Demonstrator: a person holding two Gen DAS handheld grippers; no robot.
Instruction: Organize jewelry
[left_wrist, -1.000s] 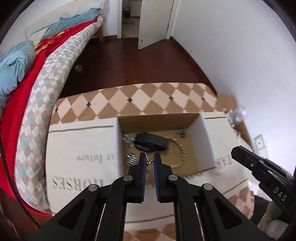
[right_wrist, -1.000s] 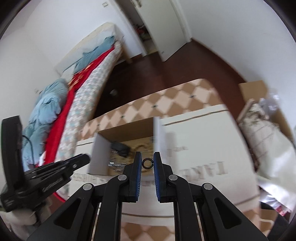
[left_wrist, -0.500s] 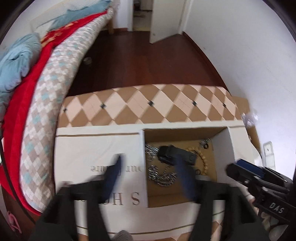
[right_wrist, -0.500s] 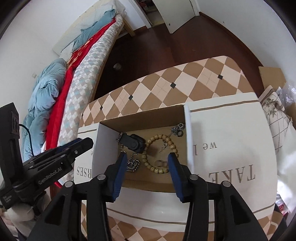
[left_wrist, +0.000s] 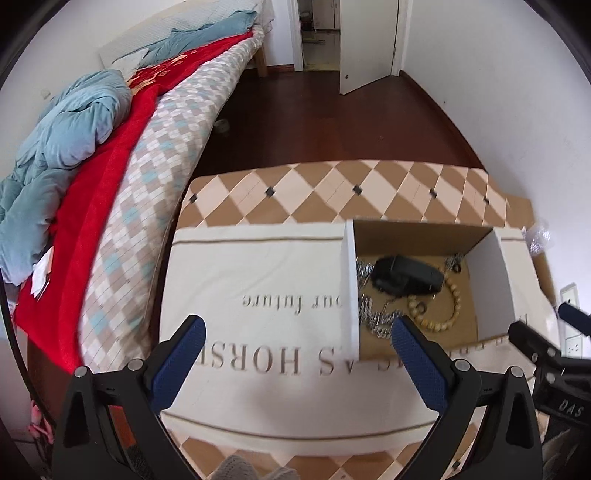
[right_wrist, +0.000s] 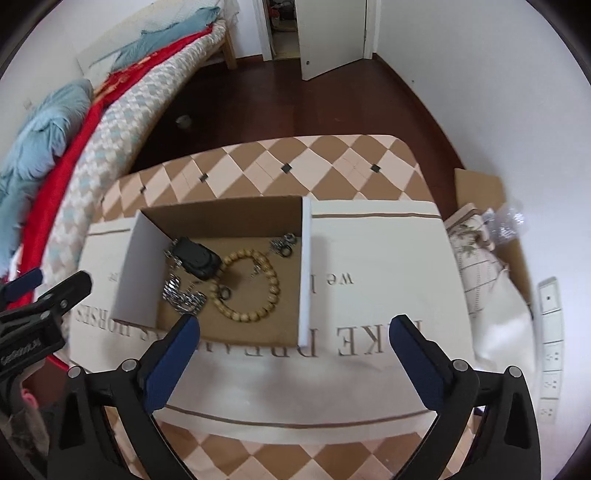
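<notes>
chain (left_wrist: 365, 271) half hidden behind flap (left_wrist: 349, 291)

I see a box (right_wrist: 229, 221) of brown matt cardboard with smooth white flaps. Inside lie a bracelet (right_wrist: 255, 286) of pale wooden beads, shiny metal chains (right_wrist: 183, 295) and a black matt plastic case (right_wrist: 195, 256). My gripper pads (right_wrist: 171, 363) are blue, textured rubber.

Bed (left_wrist: 110, 155), dark floor (left_wrist: 317, 122), white walls (left_wrist: 498, 74).

"HORSE" on box flap (left_wrist: 258, 314), "DAS" on right gripper (left_wrist: 569, 406)
</notes>
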